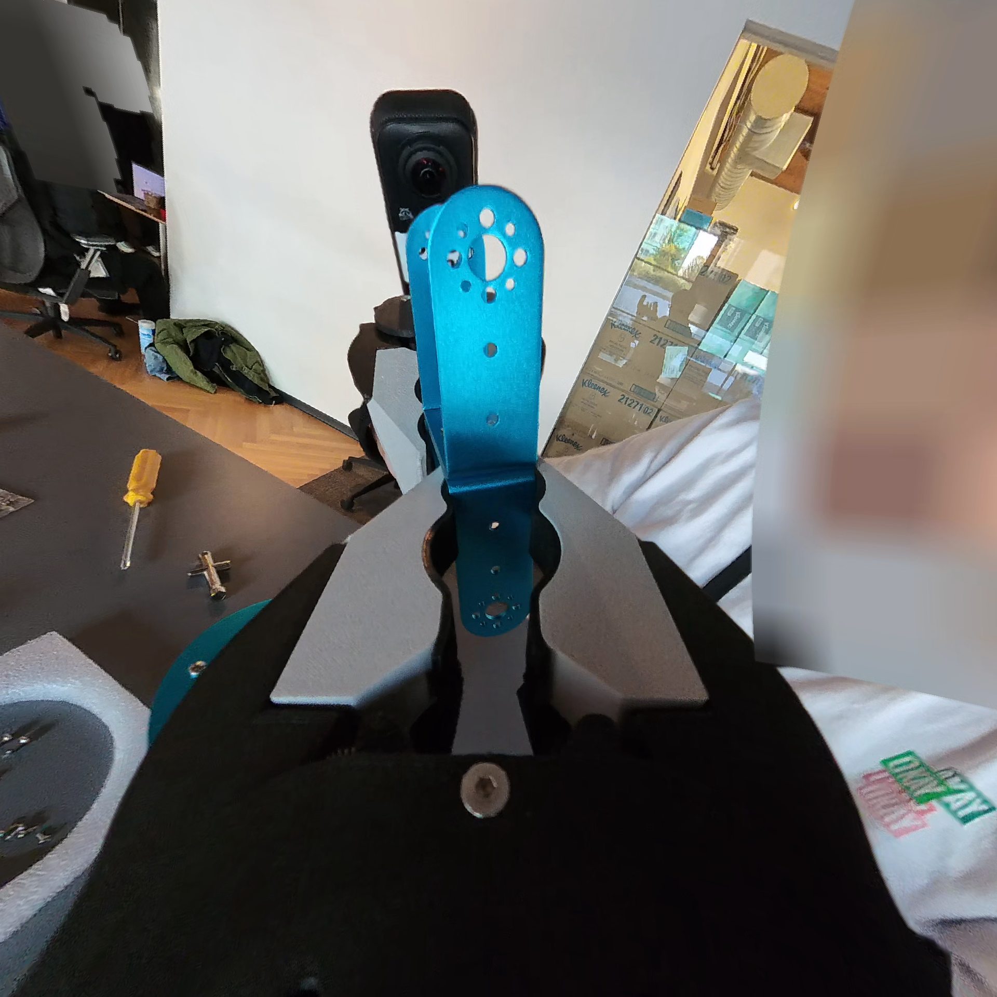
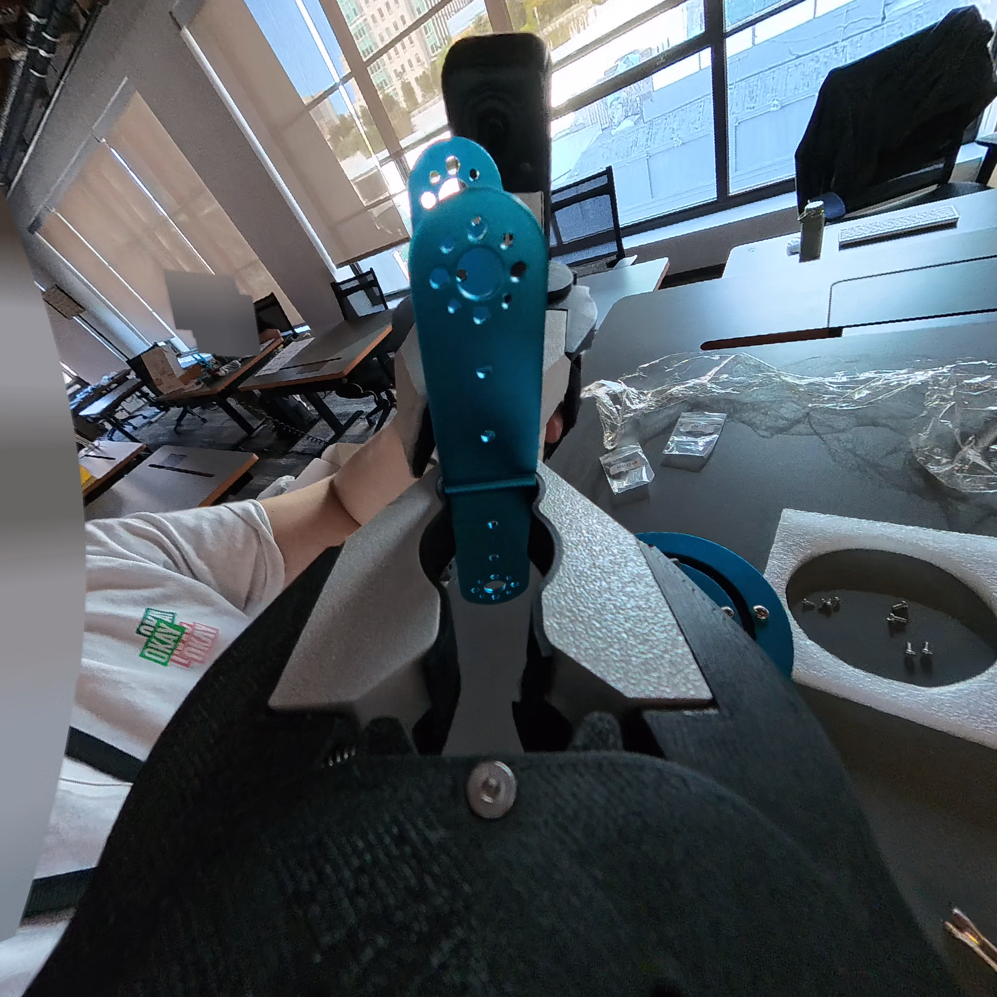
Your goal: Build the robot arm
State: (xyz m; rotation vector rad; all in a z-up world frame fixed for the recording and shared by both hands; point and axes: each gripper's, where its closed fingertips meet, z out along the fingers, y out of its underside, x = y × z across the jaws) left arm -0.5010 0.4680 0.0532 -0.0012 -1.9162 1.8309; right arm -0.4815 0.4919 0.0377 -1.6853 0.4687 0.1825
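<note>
Since both wrist cams are staring at the same blue part, it's easiest to go one at a time.

Left wrist view: the left gripper [image 1: 491, 488] has its jaws pulled in narrow on the short flat tab of a blue bracket [image 1: 485, 334]. The tab lies between the fingers and its edges press against the black pads. From the fingertips the bracket bends up and away into a long drilled plate, with a second blue plate peeking out just behind it. Whether that's one bent piece or two, nobody could tell from here. Beyond the plate a black camera [image 1: 426, 156] looks back. Off to the left of the fingers and lower down, a yellow screwdriver [image 1: 137, 502] and a small cross wrench [image 1: 210, 574] lie on the dark table [image 1: 81, 431].

Right wrist view: same story mirrored. The right gripper [image 2: 488, 488] is closed down narrow on a blue tab, the long plate stands up past its tips, and another rounded blue end shows behind. To the right of the fingers sit a blue disc [image 2: 766, 609], a white foam tray [image 2: 809, 539] with loose screws [image 2: 898, 615], and two small bags [image 2: 693, 431].

Handling guess: it looks like thin anodised sheet metal, so light and stiff but slick. It's pinched only by the tab edges, so the long plate could probably swivel or slip. The flat tab near the bend seems the sane place to hold.
</note>
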